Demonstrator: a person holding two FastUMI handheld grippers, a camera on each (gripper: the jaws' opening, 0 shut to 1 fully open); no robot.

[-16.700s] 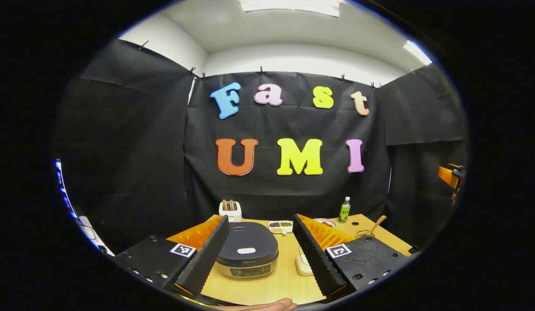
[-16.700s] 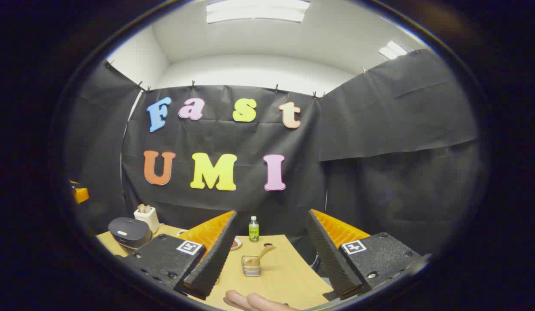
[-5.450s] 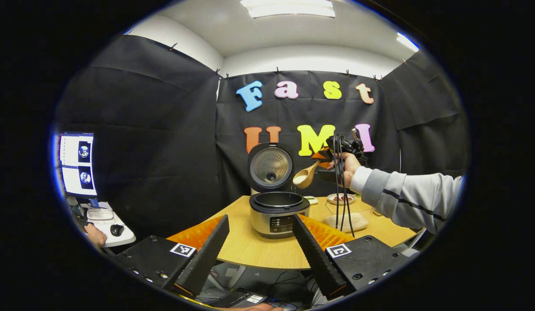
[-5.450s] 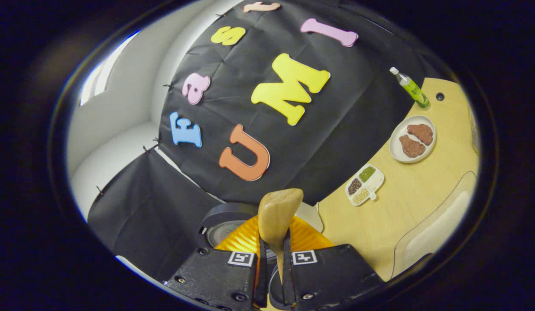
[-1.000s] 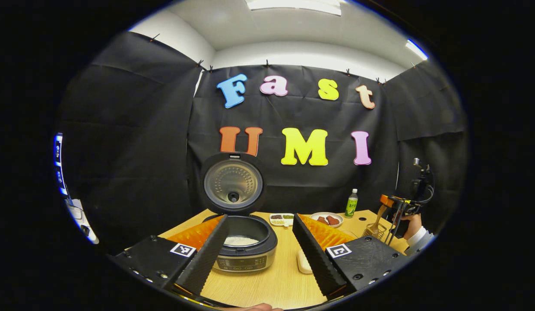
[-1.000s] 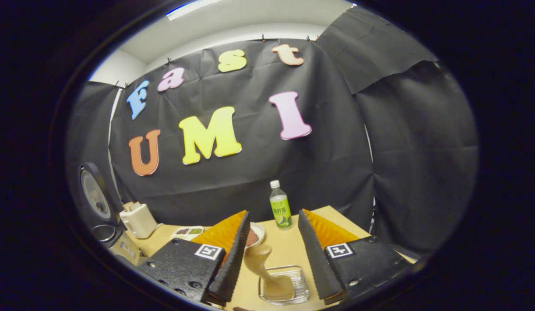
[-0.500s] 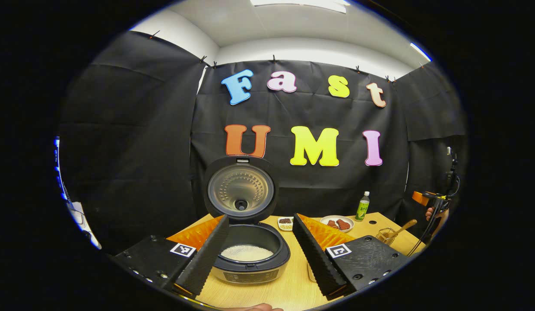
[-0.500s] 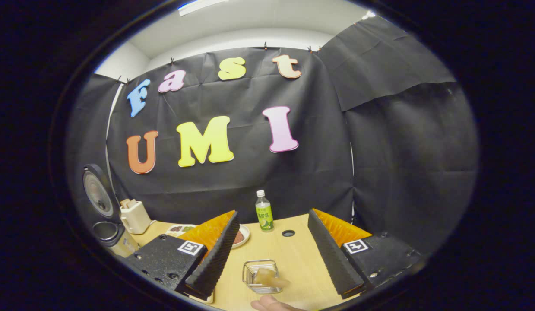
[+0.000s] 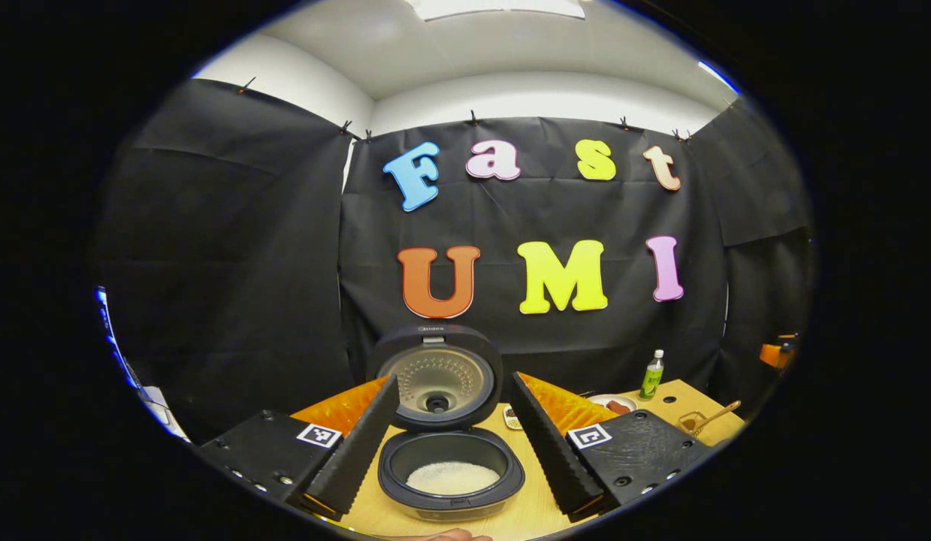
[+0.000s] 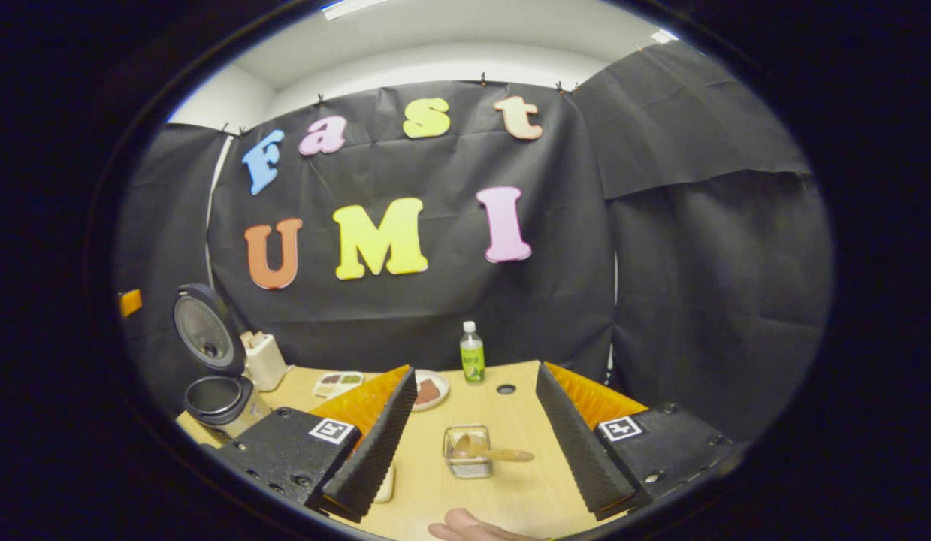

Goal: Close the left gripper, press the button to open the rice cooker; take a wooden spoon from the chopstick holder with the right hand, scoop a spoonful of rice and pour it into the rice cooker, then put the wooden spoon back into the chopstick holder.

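Black cloth walls close in a wooden table (image 10: 510, 421) where the rice cooker (image 9: 450, 473) stands open with rice in it.

From the left gripper view, the left claw (image 9: 454, 439) hangs spread and empty just above the cooker, whose lid (image 9: 439, 376) stands upright behind the pot, and white rice (image 9: 451, 477) lies at the pot's bottom. Farther right on the table are a green bottle (image 9: 651, 373) and a plate (image 9: 612, 403). From the right gripper view, the right claw (image 10: 476, 436) is spread wide and holds nothing; the wooden spoon (image 10: 491, 452) rests in the small clear chopstick holder (image 10: 467, 451) on the table between its fingers, its handle leaning out to the right. The cooker (image 10: 213, 394) sits far left, beside a white box (image 10: 264, 361), with a divided dish (image 10: 339, 383), the plate (image 10: 429, 391) and the bottle (image 10: 472, 353) along the back edge.
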